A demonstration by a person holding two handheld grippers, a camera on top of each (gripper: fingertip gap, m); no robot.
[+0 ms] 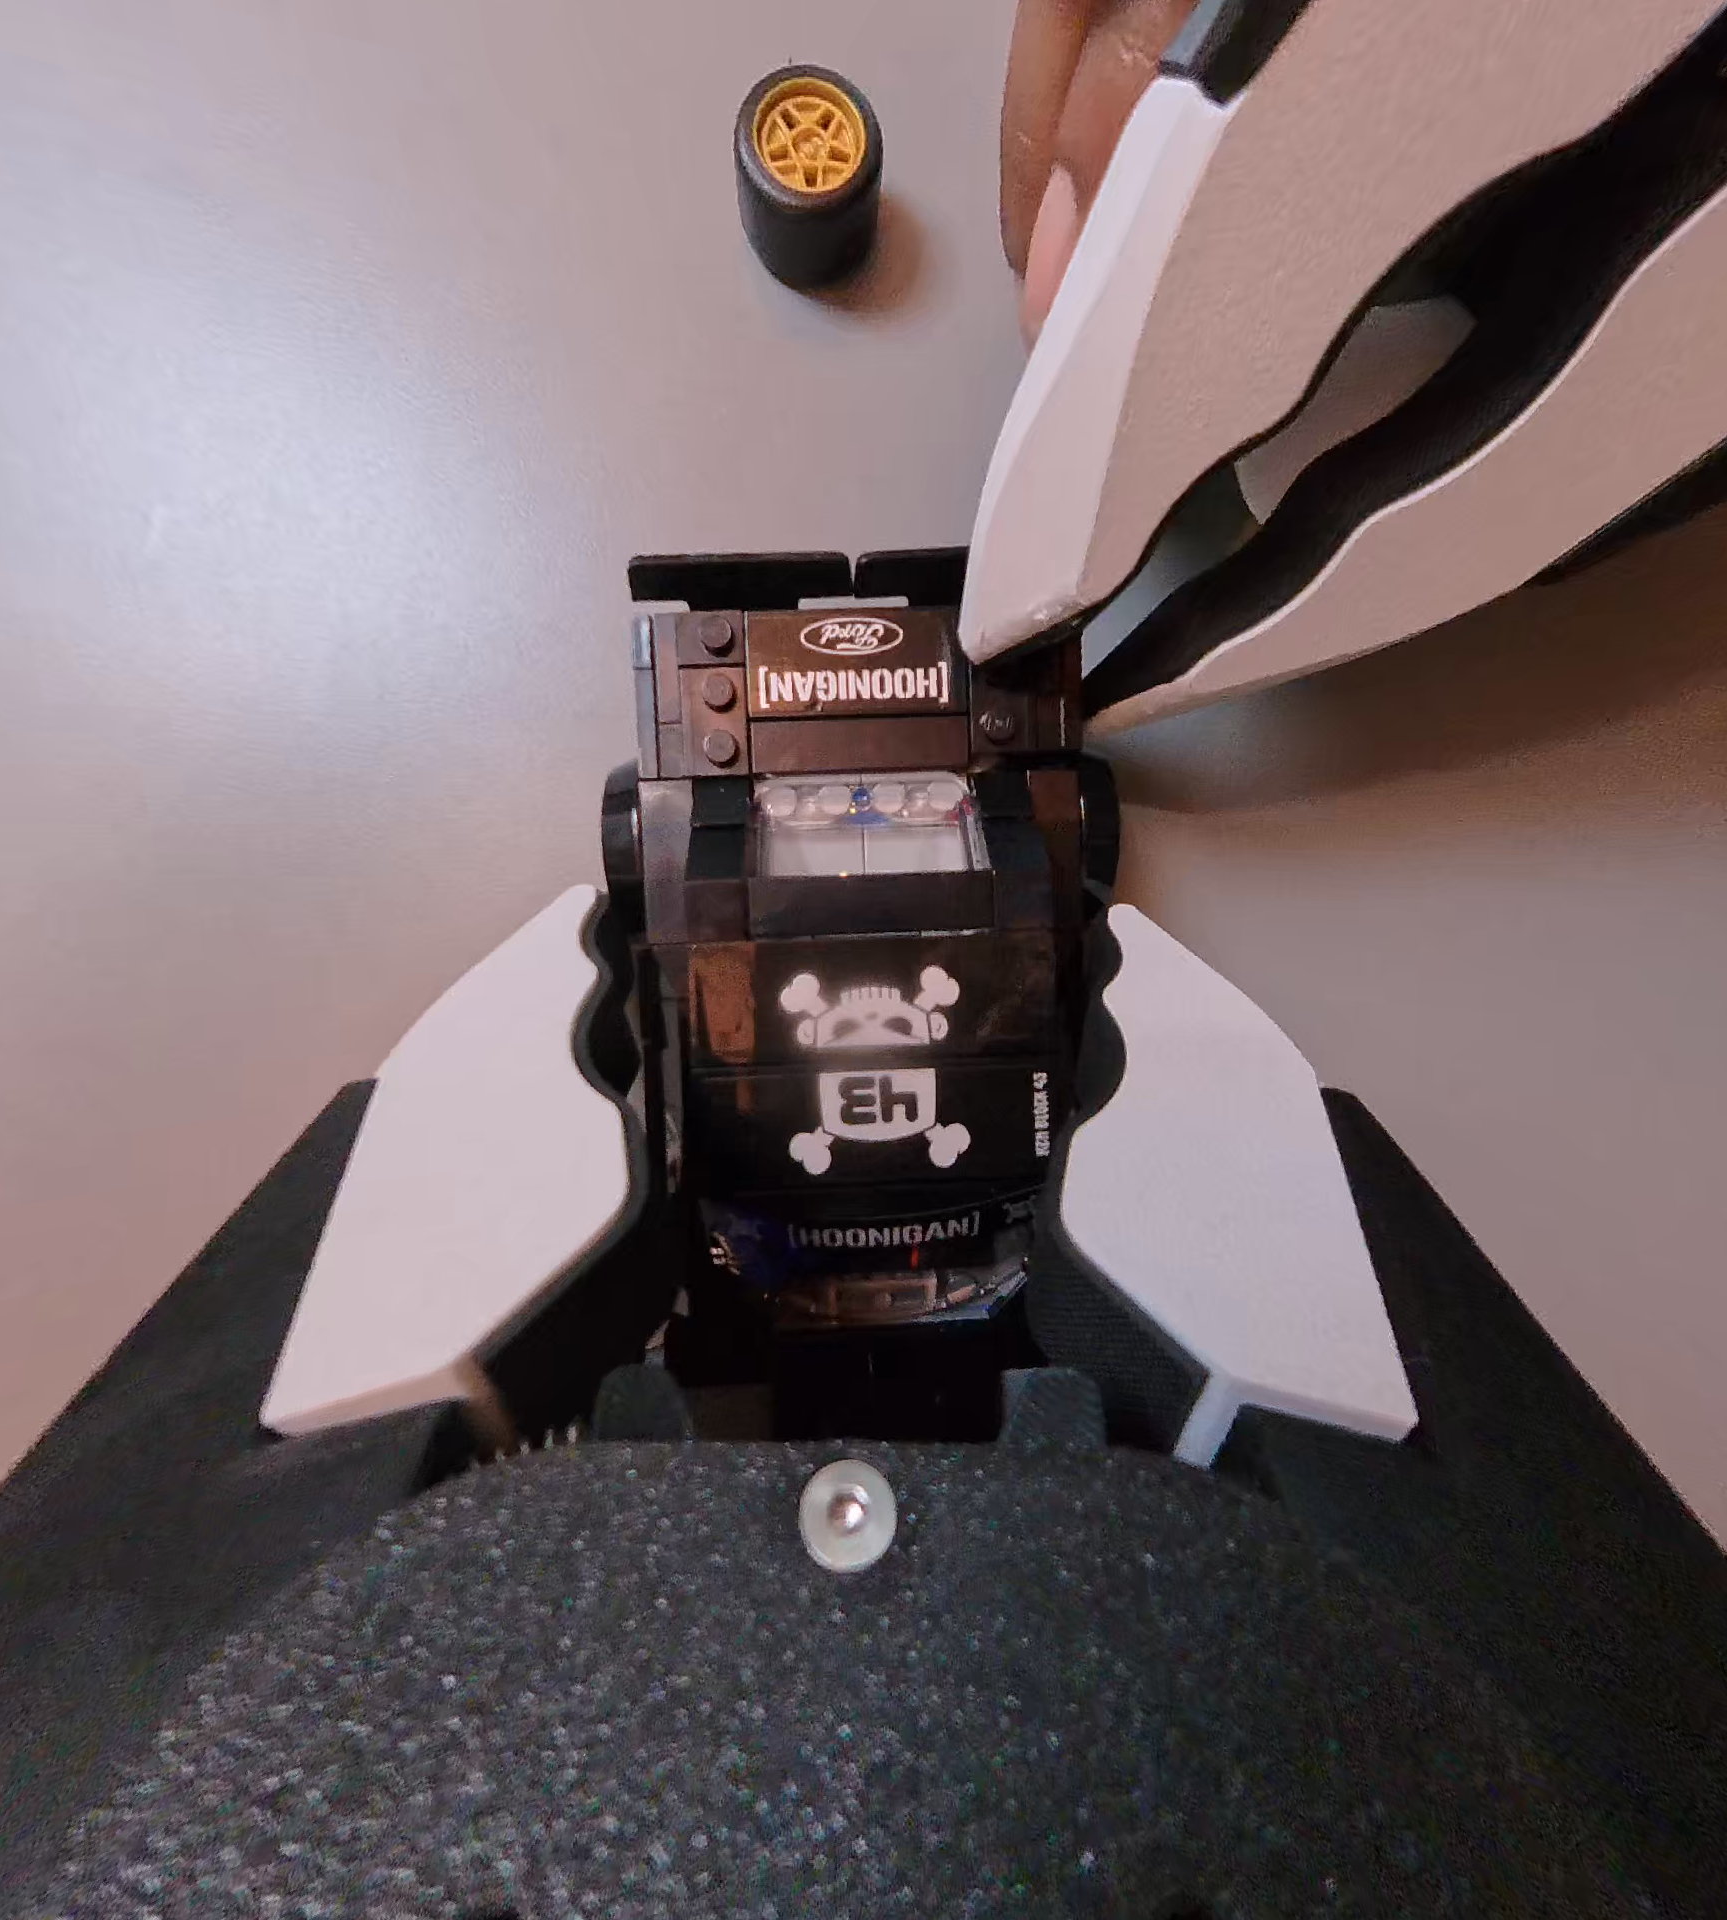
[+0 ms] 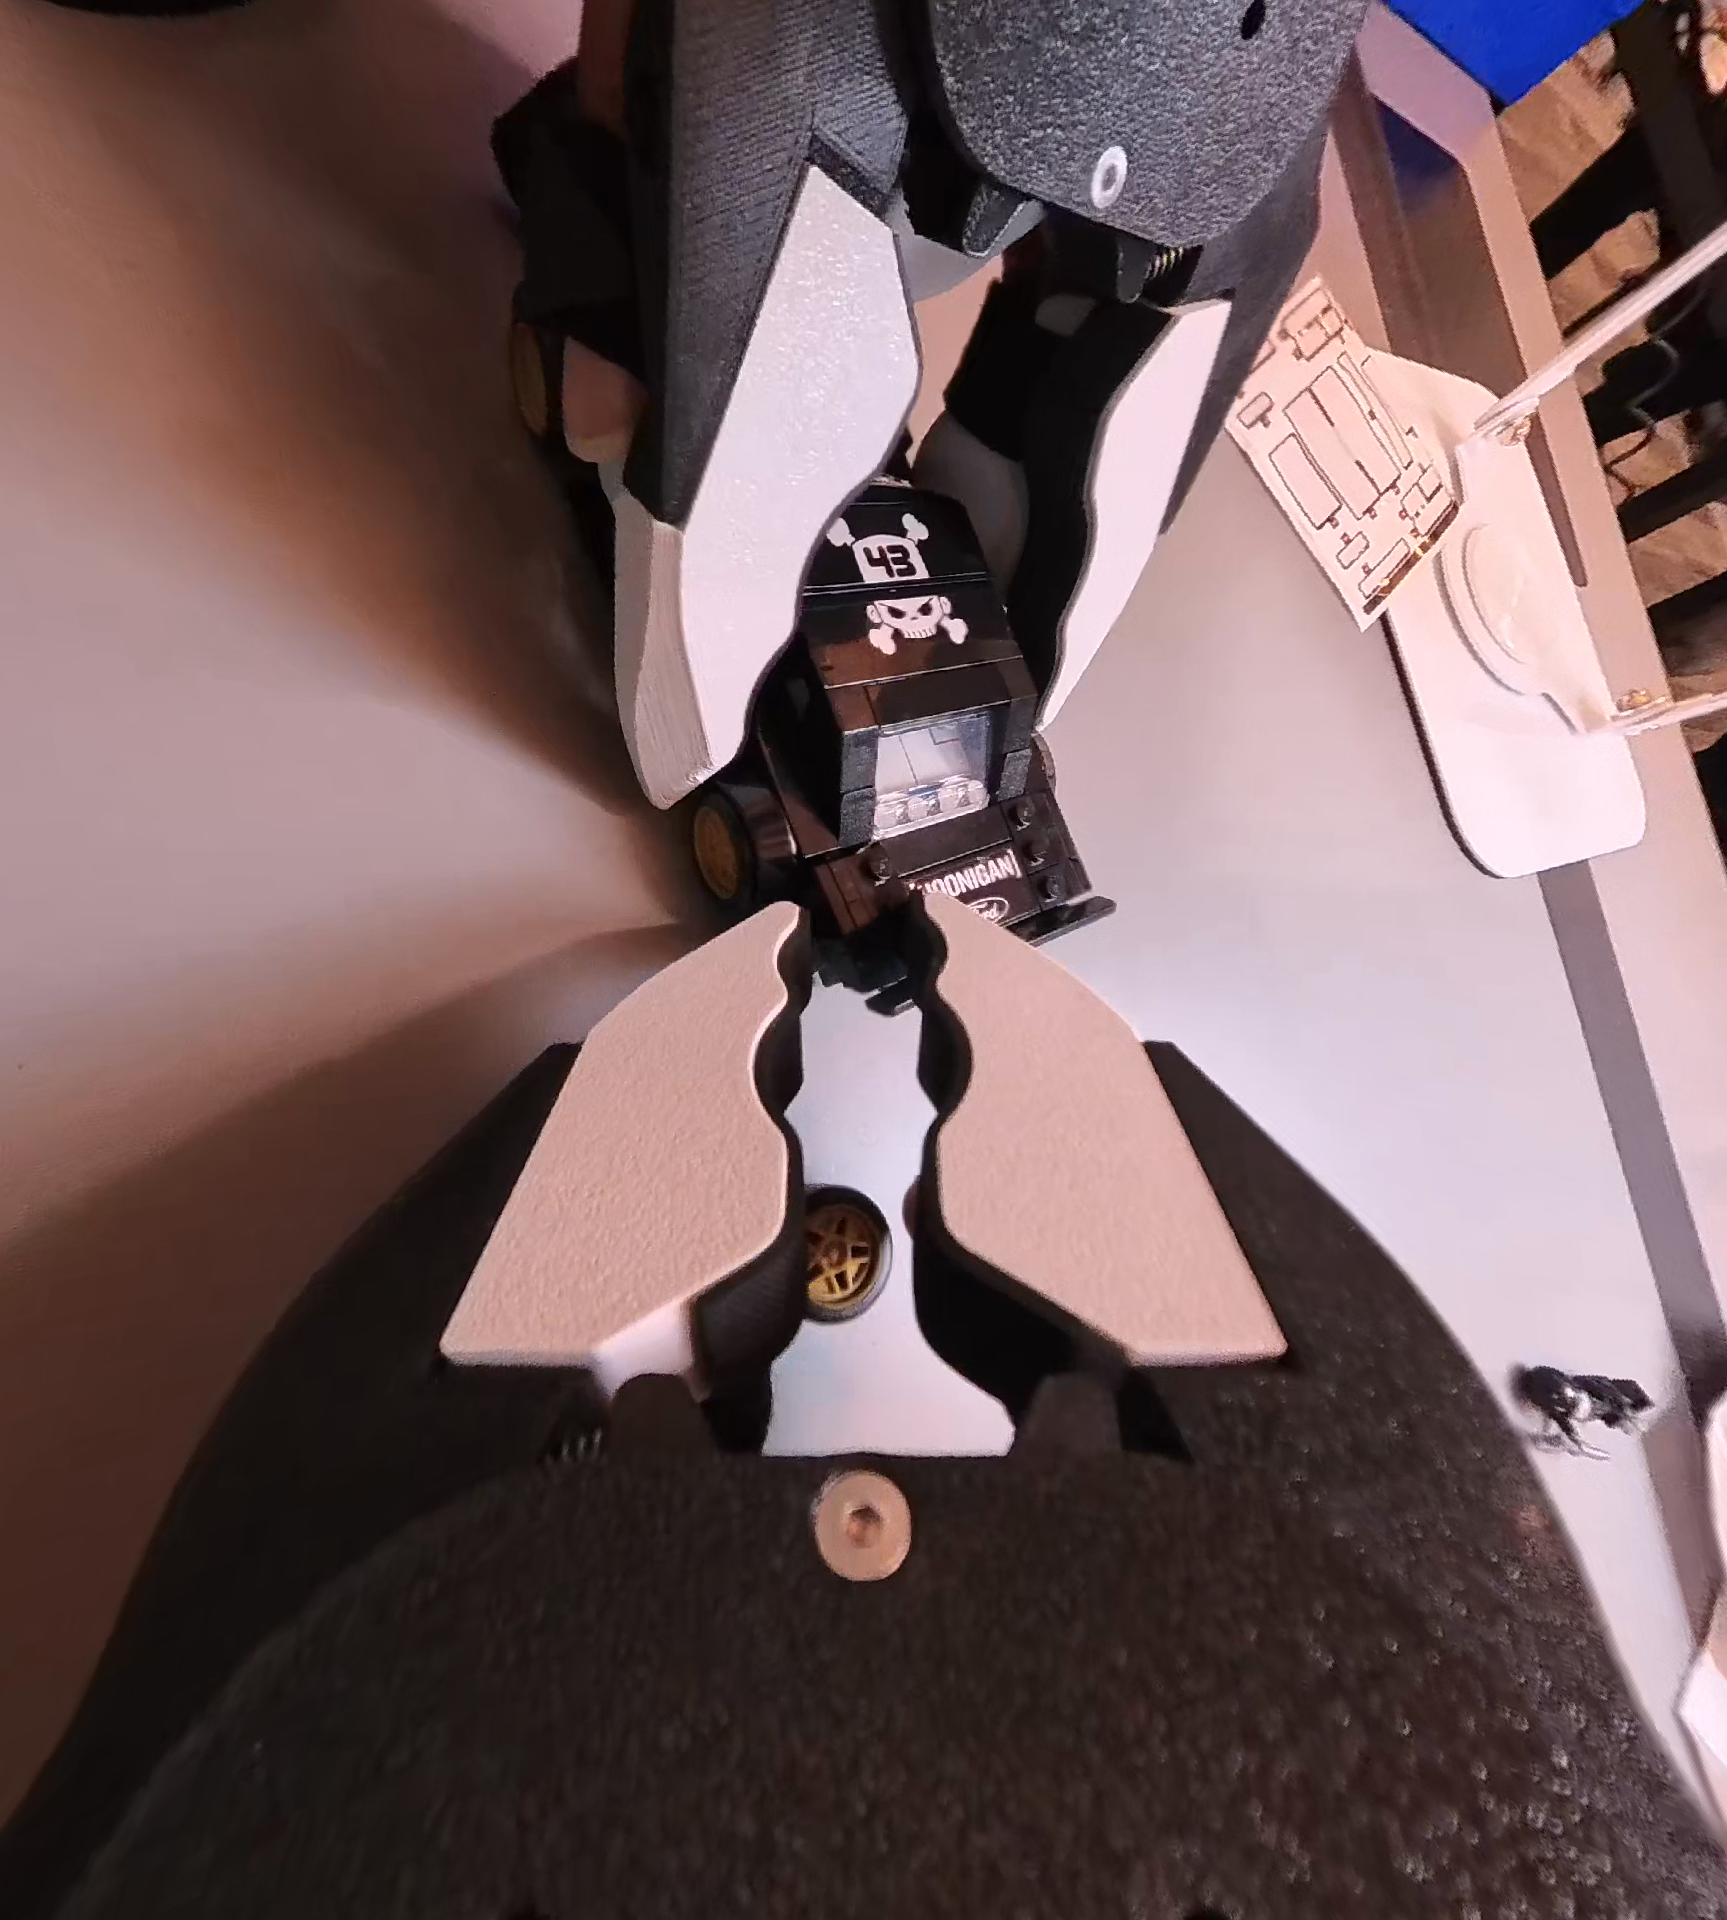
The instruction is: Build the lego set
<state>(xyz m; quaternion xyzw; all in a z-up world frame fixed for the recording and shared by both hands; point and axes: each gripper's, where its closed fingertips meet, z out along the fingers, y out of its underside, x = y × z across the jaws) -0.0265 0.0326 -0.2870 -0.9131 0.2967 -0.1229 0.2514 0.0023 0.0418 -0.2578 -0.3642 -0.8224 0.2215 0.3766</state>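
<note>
Left gripper (image 1: pixel 848 1039) clamped around black Lego car (image 1: pixel 864 1049) over grey table (image 1: pixel 215 623) | right gripper (image 2: pixel 864 925) pinching car's rear corner | loose gold-rimmed wheel (image 1: pixel 805 192) lies apart

Lighting: soft, even indoor light; broad pale sheen on the desk (image 1: pixel 319 520) in the left wrist view. Right wrist view: warm pinkish cast, smeared blur along the left side. Both views: strong wide-angle bending at the edges. Gloss reflections on the black lego car (image 1: pixel 859 1060).
</note>
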